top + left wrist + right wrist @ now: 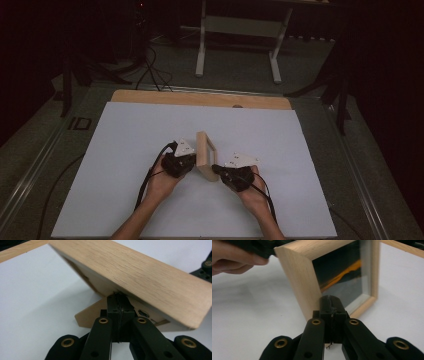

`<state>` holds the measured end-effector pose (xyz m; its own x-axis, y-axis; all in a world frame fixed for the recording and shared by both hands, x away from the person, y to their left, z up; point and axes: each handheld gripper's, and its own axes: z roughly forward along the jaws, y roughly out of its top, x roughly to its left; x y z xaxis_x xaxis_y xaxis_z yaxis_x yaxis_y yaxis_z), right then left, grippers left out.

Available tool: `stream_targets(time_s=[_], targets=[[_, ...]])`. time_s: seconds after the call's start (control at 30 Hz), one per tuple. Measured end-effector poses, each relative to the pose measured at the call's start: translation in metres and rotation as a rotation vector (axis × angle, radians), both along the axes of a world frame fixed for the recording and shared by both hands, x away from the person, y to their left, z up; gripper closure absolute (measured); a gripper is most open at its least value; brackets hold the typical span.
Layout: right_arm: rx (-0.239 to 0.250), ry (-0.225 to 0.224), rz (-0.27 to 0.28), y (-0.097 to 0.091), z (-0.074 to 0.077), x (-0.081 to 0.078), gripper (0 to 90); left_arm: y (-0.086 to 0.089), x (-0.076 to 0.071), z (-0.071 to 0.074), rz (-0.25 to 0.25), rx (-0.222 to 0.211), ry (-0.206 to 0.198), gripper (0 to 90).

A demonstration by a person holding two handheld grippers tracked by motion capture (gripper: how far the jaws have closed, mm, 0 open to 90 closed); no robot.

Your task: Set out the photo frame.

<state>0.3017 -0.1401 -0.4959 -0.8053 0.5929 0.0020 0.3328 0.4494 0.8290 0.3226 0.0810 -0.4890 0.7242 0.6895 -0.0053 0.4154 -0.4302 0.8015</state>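
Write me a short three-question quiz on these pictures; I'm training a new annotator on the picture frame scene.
1. True or false: the wooden picture frame lies flat on the white table.
2. Which side of the frame does the right claw face? A) the glass front B) the back with the prop
3. Fill in: the jaws of the left claw look ____.

Key: 1. False, it stands upright. 2. A. 3. Shut, pressed together at the frame's back.
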Motion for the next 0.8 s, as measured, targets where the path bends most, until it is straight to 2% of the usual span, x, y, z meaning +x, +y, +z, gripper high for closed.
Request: stream_targets(time_s=[0.37,0.57,0.8], targets=[[-0.001,-0.004,0.030,0.009,0.000,-0.003,89.6,0.007,0.003,0.001,0.006,-0.018,-0.006,89.2],[-0.012,-0.010,0.016,0.007,0.000,-0.002,82.1,0.009,0.002,0.001,0.034,-0.045,-0.006,83.2],[-0.020,-0.018,-0.003,0.001,0.000,-0.002,76.8,0.016,-0.003,0.003,0.052,-0.046,-0.003,79.7]])
